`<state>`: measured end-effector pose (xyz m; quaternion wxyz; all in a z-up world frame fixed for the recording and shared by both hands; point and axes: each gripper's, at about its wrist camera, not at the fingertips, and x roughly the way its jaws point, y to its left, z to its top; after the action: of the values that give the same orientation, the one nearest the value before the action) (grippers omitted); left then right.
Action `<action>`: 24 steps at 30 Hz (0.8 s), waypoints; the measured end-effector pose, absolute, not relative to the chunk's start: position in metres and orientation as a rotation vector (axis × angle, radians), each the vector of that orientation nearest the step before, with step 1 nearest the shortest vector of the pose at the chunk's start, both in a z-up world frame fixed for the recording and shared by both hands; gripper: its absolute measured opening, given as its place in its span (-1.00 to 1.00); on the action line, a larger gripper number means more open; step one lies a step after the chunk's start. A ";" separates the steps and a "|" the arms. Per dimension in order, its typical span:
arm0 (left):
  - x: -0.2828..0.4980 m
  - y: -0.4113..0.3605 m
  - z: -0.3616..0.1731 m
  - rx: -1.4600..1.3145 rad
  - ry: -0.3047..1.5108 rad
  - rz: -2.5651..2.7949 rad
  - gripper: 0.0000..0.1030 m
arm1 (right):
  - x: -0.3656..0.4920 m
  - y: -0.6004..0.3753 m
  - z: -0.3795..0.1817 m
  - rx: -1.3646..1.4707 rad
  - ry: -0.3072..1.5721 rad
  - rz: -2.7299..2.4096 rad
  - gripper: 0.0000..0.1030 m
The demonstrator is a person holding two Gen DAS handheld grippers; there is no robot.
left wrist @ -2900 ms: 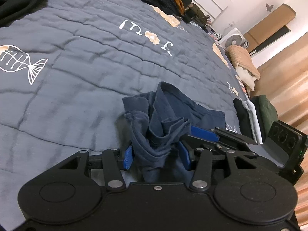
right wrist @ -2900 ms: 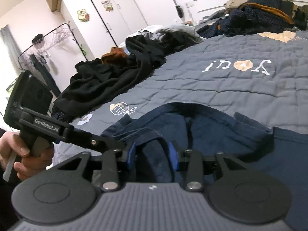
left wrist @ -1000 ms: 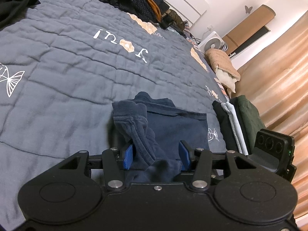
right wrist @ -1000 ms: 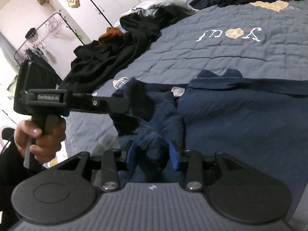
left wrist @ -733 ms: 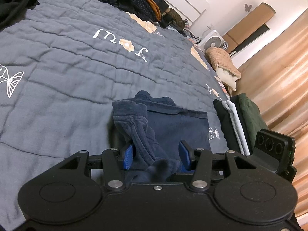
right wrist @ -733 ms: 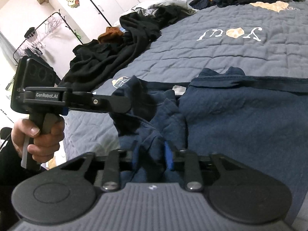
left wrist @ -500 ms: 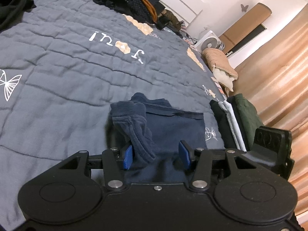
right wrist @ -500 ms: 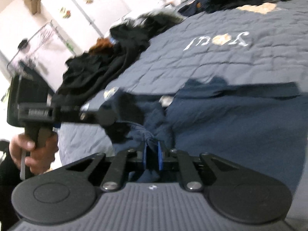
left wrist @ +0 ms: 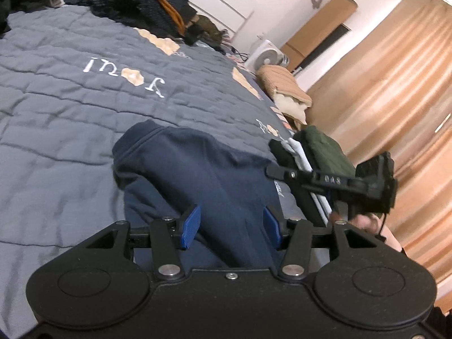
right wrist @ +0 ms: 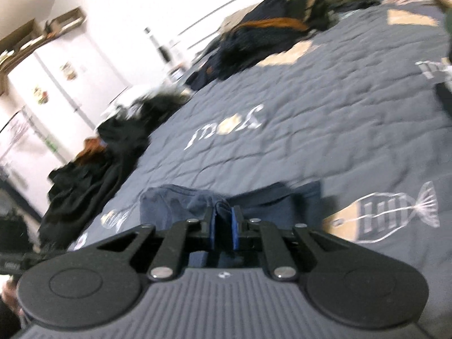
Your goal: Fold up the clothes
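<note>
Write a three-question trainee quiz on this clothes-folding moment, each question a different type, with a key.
1. True or false: the right gripper is shut on a fold of the navy garment.
2. The left gripper pads are: A) pinched together, B) apart with navy cloth between them, C) out of view.
3. Fill in: beside the navy garment, toward the curtain, lies a stack of folded ____.

Key: 1 true; 2 B; 3 clothes.

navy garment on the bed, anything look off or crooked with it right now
The navy garment is not flat: a thick ridge of fabric runs up its middle toward the left gripper, and the right gripper pinches a bunched fold. Beside it, the folded stack looks tidy.
</note>
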<state>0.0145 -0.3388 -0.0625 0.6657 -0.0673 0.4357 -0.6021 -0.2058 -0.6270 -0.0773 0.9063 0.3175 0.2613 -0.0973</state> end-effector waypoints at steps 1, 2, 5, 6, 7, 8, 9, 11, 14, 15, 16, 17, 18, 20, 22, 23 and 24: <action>0.014 -0.339 -0.063 -0.148 0.984 -1.363 -0.05 | -0.208 -0.630 -0.078 0.650 0.534 -0.228 -0.79; 0.013 -0.340 -0.064 -0.145 0.986 -1.364 -0.05 | -0.209 -0.632 -0.080 0.637 0.532 -0.252 -0.79; 0.012 -0.340 -0.065 -0.136 0.991 -1.365 -0.05 | -0.207 -0.635 -0.090 0.596 0.546 -0.304 -0.79; 0.012 -0.340 -0.066 -0.133 0.993 -1.365 -0.05 | -0.206 -0.635 -0.094 0.573 0.554 -0.322 -0.79; 0.012 -0.341 -0.066 -0.130 0.994 -1.365 -0.05 | -0.204 -0.634 -0.097 0.546 0.565 -0.339 -0.79; 0.013 -0.341 -0.067 -0.128 0.996 -1.364 -0.05 | -0.202 -0.635 -0.101 0.533 0.596 -0.342 -0.79; 0.013 -0.341 -0.067 -0.126 0.998 -1.362 -0.05 | -0.199 -0.636 -0.105 0.520 0.626 -0.346 -0.77; 0.014 -0.341 -0.068 -0.123 1.001 -1.358 -0.05 | -0.199 -0.640 -0.112 0.562 0.660 -0.335 -0.77; 0.016 -0.340 -0.069 -0.125 1.002 -1.348 -0.05 | -0.204 -0.643 -0.104 0.584 0.637 -0.341 -0.73; 0.016 -0.340 -0.069 -0.127 1.001 -1.345 -0.05 | -0.207 -0.644 -0.099 0.586 0.624 -0.346 -0.72; 0.017 -0.339 -0.069 -0.129 1.000 -1.341 -0.05 | -0.210 -0.644 -0.094 0.588 0.610 -0.352 -0.72; 0.018 -0.339 -0.069 -0.132 0.999 -1.334 -0.05 | -0.213 -0.644 -0.087 0.591 0.583 -0.345 -0.72; 0.019 -0.339 -0.070 -0.135 0.998 -1.326 -0.05 | -0.216 -0.644 -0.081 0.594 0.556 -0.339 -0.71; 0.021 -0.338 -0.070 -0.142 0.996 -1.309 -0.05 | -0.217 -0.641 -0.072 0.590 0.535 -0.299 -0.71; 0.024 -0.338 -0.072 -0.143 0.995 -1.284 -0.05 | -0.211 -0.635 -0.073 0.587 0.554 -0.247 -0.70; 0.025 -0.337 -0.072 -0.142 0.994 -1.271 -0.04 | -0.208 -0.632 -0.073 0.586 0.563 -0.221 -0.69; 0.027 -0.337 -0.074 -0.143 0.995 -1.259 -0.04 | -0.205 -0.629 -0.074 0.584 0.572 -0.195 -0.65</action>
<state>0.0267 -0.3373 -0.0735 0.6927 -0.0641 0.4454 -0.5636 -0.2052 -0.6287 -0.0738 0.9130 0.2834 0.2778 -0.0946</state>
